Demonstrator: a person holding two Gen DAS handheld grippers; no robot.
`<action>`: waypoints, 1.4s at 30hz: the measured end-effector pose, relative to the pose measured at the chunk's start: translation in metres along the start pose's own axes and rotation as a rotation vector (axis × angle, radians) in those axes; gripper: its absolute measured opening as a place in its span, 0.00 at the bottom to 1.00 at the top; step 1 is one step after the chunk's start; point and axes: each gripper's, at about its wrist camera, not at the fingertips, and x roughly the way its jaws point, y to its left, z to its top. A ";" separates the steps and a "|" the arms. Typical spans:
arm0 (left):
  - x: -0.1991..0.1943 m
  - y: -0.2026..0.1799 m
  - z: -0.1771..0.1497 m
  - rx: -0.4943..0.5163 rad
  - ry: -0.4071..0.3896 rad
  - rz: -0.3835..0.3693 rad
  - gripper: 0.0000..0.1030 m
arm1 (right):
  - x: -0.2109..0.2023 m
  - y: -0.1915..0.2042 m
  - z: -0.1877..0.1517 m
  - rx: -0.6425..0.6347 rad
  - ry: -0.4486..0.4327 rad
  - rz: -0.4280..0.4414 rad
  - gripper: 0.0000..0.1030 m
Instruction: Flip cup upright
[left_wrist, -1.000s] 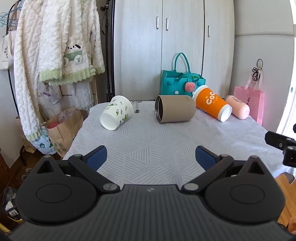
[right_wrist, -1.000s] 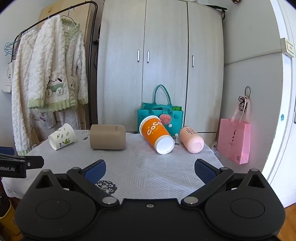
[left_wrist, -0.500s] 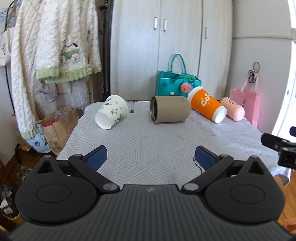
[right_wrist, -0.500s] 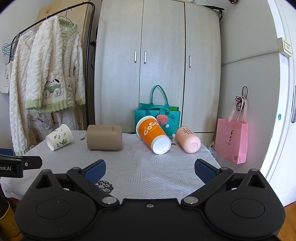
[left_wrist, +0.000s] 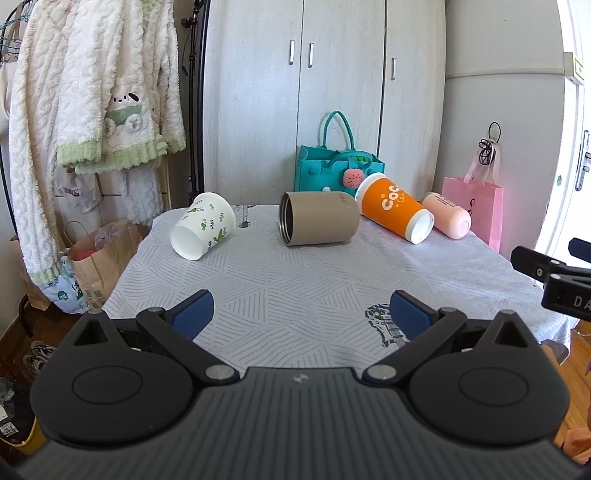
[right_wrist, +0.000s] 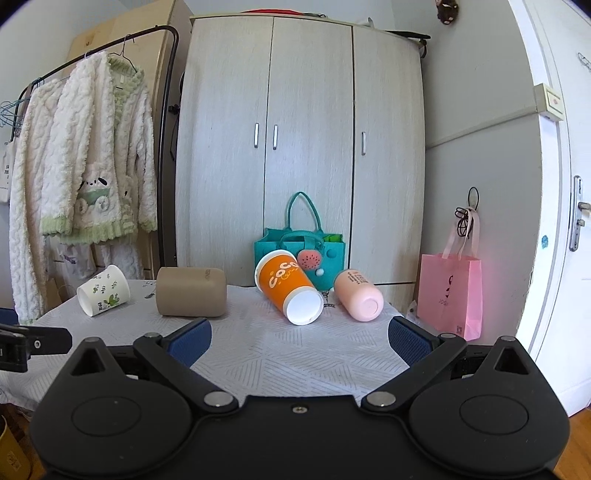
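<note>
Several cups lie on their sides along the far part of the table (left_wrist: 295, 295): a white leaf-print cup (left_wrist: 202, 225) (right_wrist: 103, 290) at the left, a tan cup (left_wrist: 319, 223) (right_wrist: 191, 291) in the middle, an orange cup (left_wrist: 395, 213) (right_wrist: 288, 288) and a pink cup (left_wrist: 447, 220) (right_wrist: 358, 294) at the right. My left gripper (left_wrist: 301, 314) is open and empty over the near part of the table. My right gripper (right_wrist: 299, 338) is open and empty over the near right edge, well short of the cups.
A teal bag (left_wrist: 338, 166) stands behind the cups against the wardrobe (right_wrist: 303, 147). A pink bag (right_wrist: 450, 295) hangs at the right wall. Clothes hang on a rack (left_wrist: 92, 110) at the left, with a paper bag (left_wrist: 99, 258) on the floor below.
Both grippers have drawn back and tilted up, so the cups look lower and farther. The cups have not moved. Both grippers stay open.
</note>
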 end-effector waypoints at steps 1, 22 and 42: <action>0.000 0.000 0.000 -0.002 0.003 -0.005 1.00 | -0.001 0.001 0.000 -0.004 -0.002 -0.003 1.00; -0.003 0.005 0.001 -0.052 0.018 0.018 1.00 | -0.003 0.007 0.000 -0.035 0.079 -0.023 1.00; 0.009 0.008 0.009 -0.046 0.085 0.004 1.00 | 0.002 0.002 0.005 -0.064 0.082 0.006 1.00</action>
